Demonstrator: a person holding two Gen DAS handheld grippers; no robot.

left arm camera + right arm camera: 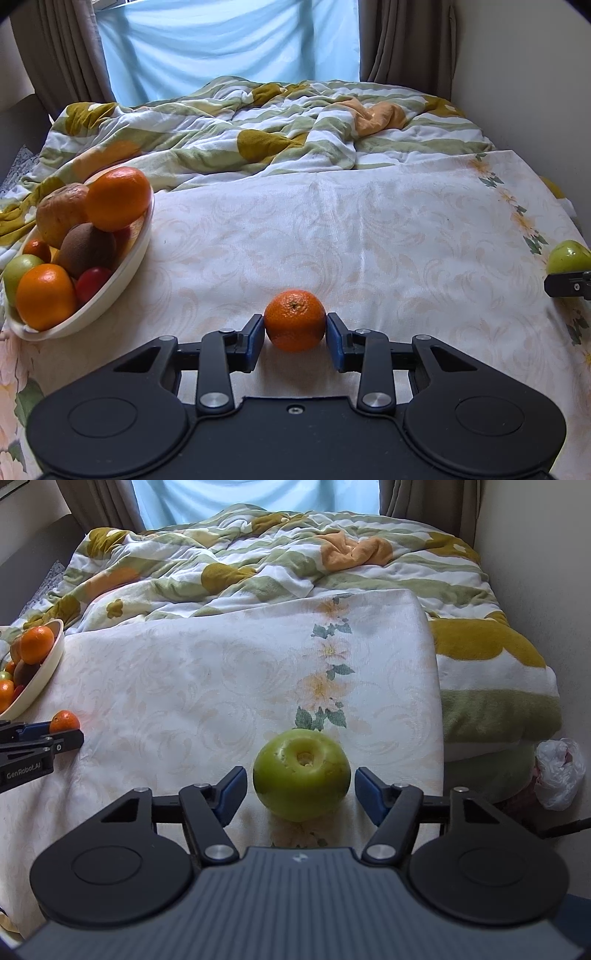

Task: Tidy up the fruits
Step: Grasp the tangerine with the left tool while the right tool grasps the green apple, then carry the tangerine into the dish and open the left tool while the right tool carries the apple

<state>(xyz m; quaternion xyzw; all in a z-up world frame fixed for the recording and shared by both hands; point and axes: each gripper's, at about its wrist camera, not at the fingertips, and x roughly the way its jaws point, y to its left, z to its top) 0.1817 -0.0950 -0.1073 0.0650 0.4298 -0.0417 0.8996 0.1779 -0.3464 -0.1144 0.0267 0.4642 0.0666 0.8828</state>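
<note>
A small orange mandarin (294,319) rests on the pale floral sheet (369,236), and my left gripper (295,330) is shut on it, both blue pads pressing its sides. To the left stands a cream bowl (122,280) holding oranges, a kiwi, apples and other fruit. In the right wrist view a green apple (301,771) lies stem end up between the fingers of my right gripper (301,784), which is open, with a narrow gap at each pad. That view also has the left gripper (55,734) with the mandarin (64,720) and the bowl (40,679) at the far left.
A crumpled striped blanket (258,125) covers the far half of the bed. The sheet's right edge drops to more blanket (491,686) and a white plastic bag (559,775). A wall runs along the right, and curtains hang behind.
</note>
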